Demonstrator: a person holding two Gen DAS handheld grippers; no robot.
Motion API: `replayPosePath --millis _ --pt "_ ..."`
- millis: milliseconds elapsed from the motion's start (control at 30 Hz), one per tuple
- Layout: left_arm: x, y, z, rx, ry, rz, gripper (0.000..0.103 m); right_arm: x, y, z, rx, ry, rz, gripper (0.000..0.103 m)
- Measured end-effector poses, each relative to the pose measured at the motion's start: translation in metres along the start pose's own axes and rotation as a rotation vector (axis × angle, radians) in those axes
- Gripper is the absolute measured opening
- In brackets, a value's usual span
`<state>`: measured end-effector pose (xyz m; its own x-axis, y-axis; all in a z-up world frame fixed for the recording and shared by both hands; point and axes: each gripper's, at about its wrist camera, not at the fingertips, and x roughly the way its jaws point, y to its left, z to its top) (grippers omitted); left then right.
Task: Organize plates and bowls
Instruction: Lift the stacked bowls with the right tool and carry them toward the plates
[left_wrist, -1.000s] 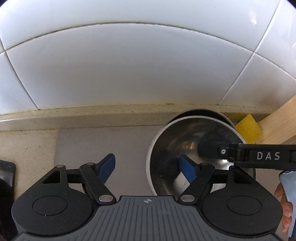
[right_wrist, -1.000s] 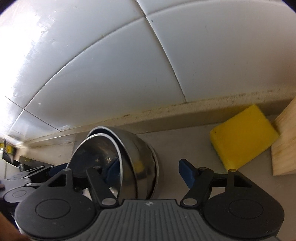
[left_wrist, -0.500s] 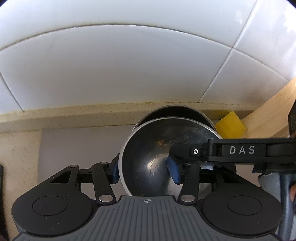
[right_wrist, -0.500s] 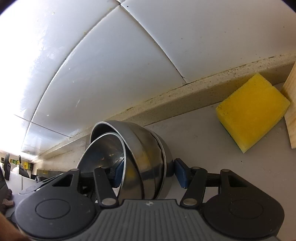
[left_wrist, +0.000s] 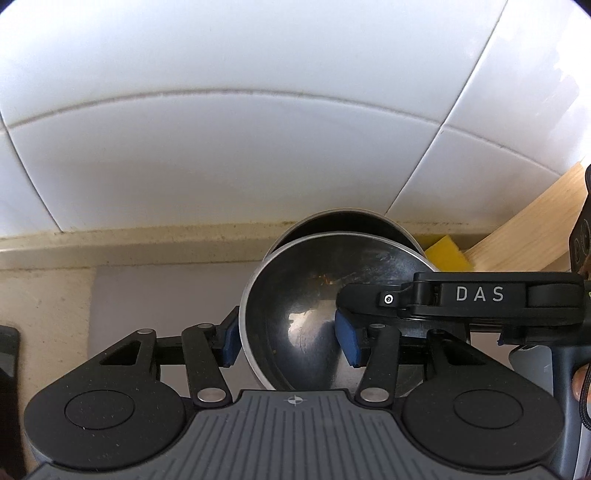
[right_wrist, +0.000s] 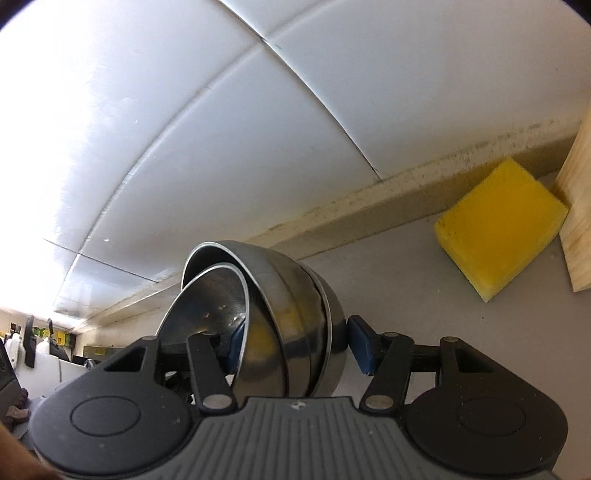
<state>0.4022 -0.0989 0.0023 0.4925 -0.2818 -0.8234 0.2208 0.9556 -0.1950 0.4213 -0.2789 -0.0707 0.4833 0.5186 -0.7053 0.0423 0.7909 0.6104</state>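
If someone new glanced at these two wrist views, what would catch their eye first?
Most likely the nested steel bowls, tipped on edge in mid-frame with both grippers clamped on them: the left gripper across the inner bowl's rim, the right gripper across the stack's wall. Next, the yellow sponge on the counter at right, beside a wooden board, below the white tiled wall.

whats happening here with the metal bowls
A person is working nested steel bowls with a gripper in each hand, at a tiled wall. The left gripper, its jaws having just closed, pinches the side wall of the inner bowl, one pad inside and one outside. The right gripper clamps the stack of outer bowls the same way. The bowls are tipped on edge, apparently being pulled apart. A yellow sponge lies on the counter nearby.
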Motion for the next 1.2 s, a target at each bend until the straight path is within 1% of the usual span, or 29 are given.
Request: replayPosePath --millis 300,533,667,833,1200 --pt "-0.042 -0.014 -0.012 0.029 -0.05 0.016 0.052 -0.04 0.018 -0.009 -0.046 -0.046 0.004 0.032" --pt "-0.08 -0.032 -0.028 0.054 -0.108 0.035 0.053 -0.076 0.034 -0.026 -0.095 -0.089 0.012 0.032" --pt "-0.095 -0.042 -0.042 0.07 -0.121 0.042 0.054 -0.095 0.037 -0.04 -0.113 -0.102 0.013 0.032" --pt "-0.107 -0.051 -0.057 0.085 -0.126 0.048 0.055 -0.102 0.045 -0.063 -0.123 -0.104 0.01 0.032" --pt "-0.126 -0.056 -0.086 0.094 -0.137 0.059 0.056 -0.121 0.042 -0.097 -0.132 -0.101 0.021 0.032"
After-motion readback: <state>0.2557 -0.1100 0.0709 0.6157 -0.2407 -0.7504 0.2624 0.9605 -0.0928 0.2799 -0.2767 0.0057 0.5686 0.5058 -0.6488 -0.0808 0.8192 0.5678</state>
